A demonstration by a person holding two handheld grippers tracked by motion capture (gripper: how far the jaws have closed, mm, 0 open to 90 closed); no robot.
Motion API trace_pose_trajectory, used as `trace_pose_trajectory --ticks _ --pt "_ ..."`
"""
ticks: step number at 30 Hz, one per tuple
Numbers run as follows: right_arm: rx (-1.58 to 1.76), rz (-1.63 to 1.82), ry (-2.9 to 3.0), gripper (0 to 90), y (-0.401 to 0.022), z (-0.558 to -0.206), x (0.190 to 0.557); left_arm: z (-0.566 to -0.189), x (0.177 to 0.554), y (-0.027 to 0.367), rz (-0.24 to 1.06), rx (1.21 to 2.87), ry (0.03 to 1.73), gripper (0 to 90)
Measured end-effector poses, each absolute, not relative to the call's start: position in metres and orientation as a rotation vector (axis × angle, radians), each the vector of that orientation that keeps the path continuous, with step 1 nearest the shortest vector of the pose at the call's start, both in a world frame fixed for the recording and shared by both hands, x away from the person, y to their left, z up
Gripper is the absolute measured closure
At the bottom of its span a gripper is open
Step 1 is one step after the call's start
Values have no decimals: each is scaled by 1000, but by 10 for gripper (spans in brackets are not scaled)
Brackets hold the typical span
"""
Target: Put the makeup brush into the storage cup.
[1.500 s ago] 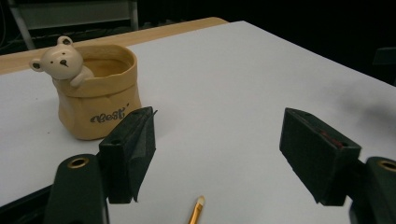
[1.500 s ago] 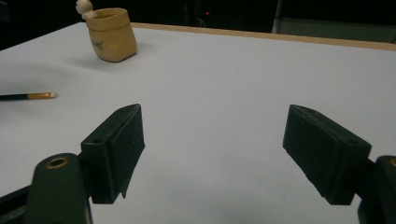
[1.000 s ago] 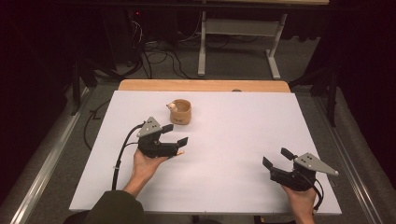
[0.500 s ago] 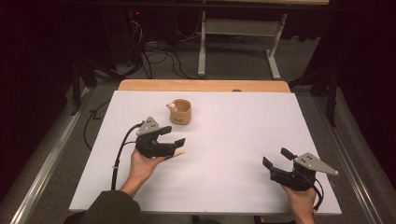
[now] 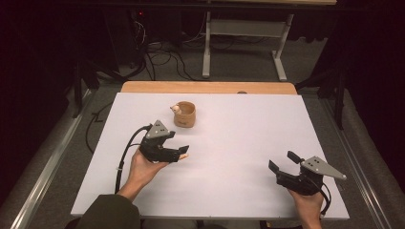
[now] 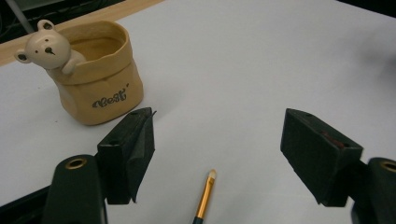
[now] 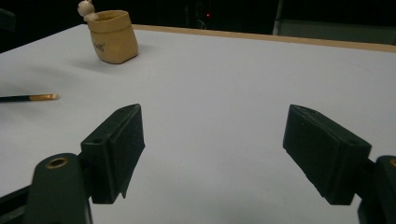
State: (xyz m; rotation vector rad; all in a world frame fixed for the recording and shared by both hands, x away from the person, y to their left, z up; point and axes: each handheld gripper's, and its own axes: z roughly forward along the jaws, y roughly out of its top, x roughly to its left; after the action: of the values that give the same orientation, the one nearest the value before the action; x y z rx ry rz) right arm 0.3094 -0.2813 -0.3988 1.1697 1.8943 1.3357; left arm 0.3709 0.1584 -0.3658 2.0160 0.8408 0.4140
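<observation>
Tan bear pot (image 5: 185, 114), one brush (image 6: 204, 198), two gaping tongs (image 5: 179, 152)

A pot (image 5: 184, 114) is standing on the bench (image 5: 248, 129), toward its far edge and left of the middle. Nearer the person, the left tongs (image 5: 177, 152) are hovering just before the pot, with a brush (image 6: 204, 198) lying on the bench between their jaws (tip pointing toward the pot's right). The right tongs (image 5: 282, 162) are sitting well apart, at the near right corner

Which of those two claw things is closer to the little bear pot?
The left gripper, held just in front of the bear pot; the right gripper sits far off near the table's right corner.
</observation>
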Motion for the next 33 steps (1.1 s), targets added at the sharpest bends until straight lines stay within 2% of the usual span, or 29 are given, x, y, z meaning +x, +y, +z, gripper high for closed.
trace_pose_trajectory --ticks 33 --pt "1162 1335 1881 224 -282 -398 308 -361 374 159 360 2261 831 284"
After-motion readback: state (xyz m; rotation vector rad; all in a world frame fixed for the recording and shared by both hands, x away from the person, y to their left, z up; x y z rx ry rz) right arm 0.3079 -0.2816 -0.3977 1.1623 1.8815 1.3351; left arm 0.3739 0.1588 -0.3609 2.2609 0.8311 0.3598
